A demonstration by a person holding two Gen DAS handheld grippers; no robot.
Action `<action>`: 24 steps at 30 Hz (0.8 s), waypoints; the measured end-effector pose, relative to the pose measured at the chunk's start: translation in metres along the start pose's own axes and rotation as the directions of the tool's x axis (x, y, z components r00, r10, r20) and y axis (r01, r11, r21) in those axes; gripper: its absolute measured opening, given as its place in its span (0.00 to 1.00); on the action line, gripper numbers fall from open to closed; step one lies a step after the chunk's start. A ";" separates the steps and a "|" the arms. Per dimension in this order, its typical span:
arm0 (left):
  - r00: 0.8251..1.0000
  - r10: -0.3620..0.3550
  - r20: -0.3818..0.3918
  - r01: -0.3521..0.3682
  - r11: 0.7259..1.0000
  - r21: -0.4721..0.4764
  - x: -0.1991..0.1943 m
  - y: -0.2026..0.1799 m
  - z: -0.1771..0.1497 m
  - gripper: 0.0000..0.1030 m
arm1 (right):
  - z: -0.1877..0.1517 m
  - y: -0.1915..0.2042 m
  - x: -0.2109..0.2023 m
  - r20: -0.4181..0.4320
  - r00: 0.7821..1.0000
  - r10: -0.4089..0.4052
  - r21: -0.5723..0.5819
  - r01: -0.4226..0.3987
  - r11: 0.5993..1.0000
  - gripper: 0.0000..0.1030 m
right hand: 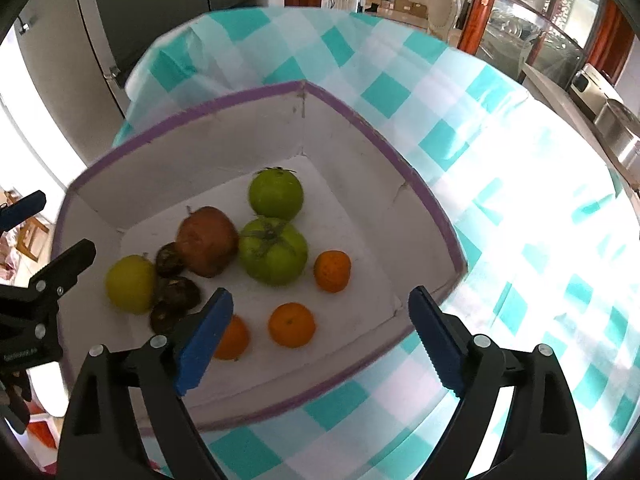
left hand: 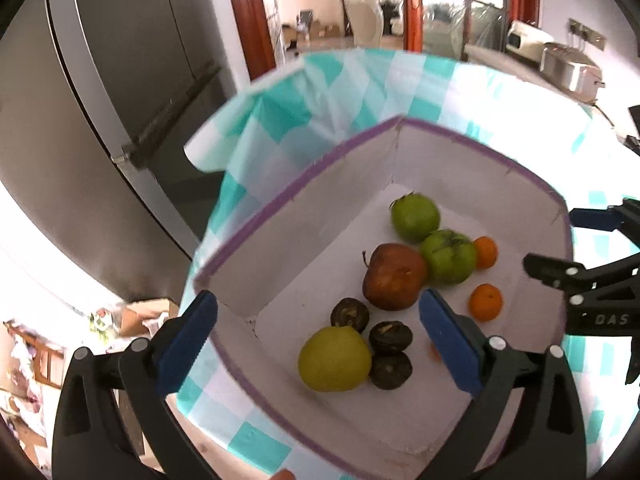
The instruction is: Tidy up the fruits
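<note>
Under both claws: box (right hand: 224, 128) sitting loaded, left claw (left hand: 318, 338) and right claw (right hand: 320, 334) gaping empty. Oranges (right hand: 291, 325) risking rolling if nudged tbh.

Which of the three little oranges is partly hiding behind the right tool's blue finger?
The orange nearest the camera, at the front of the white box. The blue finger covers its left side, while the other two oranges show whole.

Both wrist cameras look steeply down, close above the white box (left hand: 400, 152) (left from its left side).
</note>
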State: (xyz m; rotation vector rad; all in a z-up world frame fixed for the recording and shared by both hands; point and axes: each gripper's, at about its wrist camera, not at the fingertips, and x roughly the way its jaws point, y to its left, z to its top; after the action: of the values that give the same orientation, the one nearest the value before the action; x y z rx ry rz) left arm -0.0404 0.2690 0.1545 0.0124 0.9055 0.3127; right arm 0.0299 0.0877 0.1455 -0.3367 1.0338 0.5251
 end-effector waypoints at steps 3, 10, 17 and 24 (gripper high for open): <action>1.000 -0.014 0.016 0.014 1.000 -0.007 -0.018 0.003 -0.002 0.98 | -0.006 0.009 -0.013 0.023 1.000 0.013 0.007 -0.013 1.000 0.84; 0.997 -0.004 0.073 0.014 0.991 -0.136 -0.064 0.015 -0.007 0.98 | -0.013 0.021 -0.043 0.093 0.988 0.121 0.066 -0.127 0.990 0.84; 0.997 0.064 -0.053 -0.072 0.982 -0.174 -0.046 0.018 -0.018 0.98 | -0.017 0.023 -0.040 0.030 0.993 0.114 0.094 -0.116 0.989 0.84; 0.990 -0.064 -0.123 0.050 0.992 -0.112 -0.048 -0.009 -0.025 0.97 | -0.025 0.013 -0.049 0.043 0.993 0.108 0.109 -0.113 0.988 0.84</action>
State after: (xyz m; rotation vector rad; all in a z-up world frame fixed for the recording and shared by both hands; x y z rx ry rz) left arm -0.0854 0.2441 0.1749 -0.1347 1.0111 0.3112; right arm -0.0154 0.0737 0.1764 -0.1706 1.0451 0.5685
